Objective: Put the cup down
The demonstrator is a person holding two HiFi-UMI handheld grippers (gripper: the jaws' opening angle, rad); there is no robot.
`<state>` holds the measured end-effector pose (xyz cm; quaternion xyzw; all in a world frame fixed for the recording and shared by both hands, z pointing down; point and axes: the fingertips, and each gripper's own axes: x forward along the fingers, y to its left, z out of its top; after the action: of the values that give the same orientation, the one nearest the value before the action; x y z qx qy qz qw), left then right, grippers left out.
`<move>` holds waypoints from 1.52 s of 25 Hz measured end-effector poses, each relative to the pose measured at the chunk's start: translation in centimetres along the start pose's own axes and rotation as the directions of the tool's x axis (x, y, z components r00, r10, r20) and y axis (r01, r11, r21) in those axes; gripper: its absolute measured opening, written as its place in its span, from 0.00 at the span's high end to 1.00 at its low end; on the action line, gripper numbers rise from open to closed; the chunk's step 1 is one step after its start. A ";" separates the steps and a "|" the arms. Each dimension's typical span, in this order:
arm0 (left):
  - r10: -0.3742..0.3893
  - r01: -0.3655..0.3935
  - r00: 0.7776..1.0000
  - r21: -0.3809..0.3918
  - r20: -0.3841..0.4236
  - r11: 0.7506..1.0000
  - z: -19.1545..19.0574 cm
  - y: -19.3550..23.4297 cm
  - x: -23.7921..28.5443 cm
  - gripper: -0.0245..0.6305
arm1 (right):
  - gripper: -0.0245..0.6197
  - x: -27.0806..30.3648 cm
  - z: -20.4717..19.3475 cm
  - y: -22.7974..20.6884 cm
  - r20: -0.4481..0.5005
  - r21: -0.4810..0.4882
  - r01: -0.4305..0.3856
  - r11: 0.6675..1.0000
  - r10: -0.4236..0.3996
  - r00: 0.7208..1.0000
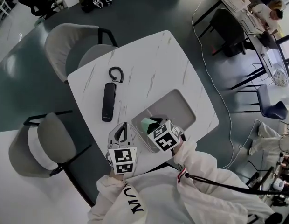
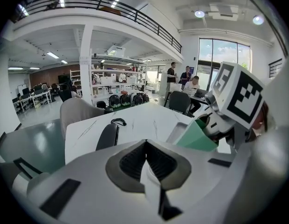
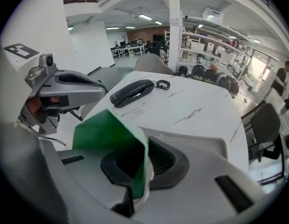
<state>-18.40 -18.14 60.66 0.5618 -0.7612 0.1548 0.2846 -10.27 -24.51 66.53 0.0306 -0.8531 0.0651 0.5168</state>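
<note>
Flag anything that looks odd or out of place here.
A telephone handset lies loose on the table, cord curled, with no base in view. The green cup hangs tilted, its wall pinched by the right gripper.

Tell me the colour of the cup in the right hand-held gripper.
The cup is green, plain with no pattern. It shows best in the right gripper view.
</note>
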 end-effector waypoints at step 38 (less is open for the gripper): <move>0.065 -0.077 0.992 -0.112 -0.106 0.991 -2.9 2.6 1.2 0.95 | 0.93 5.2 -1.2 0.9 -0.270 -0.242 -0.125 0.962 0.057 0.961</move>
<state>-20.37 -16.67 63.90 0.5082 -0.7728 0.1488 0.3498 -11.73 -23.34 71.59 -0.0848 -0.7795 -0.0186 0.6203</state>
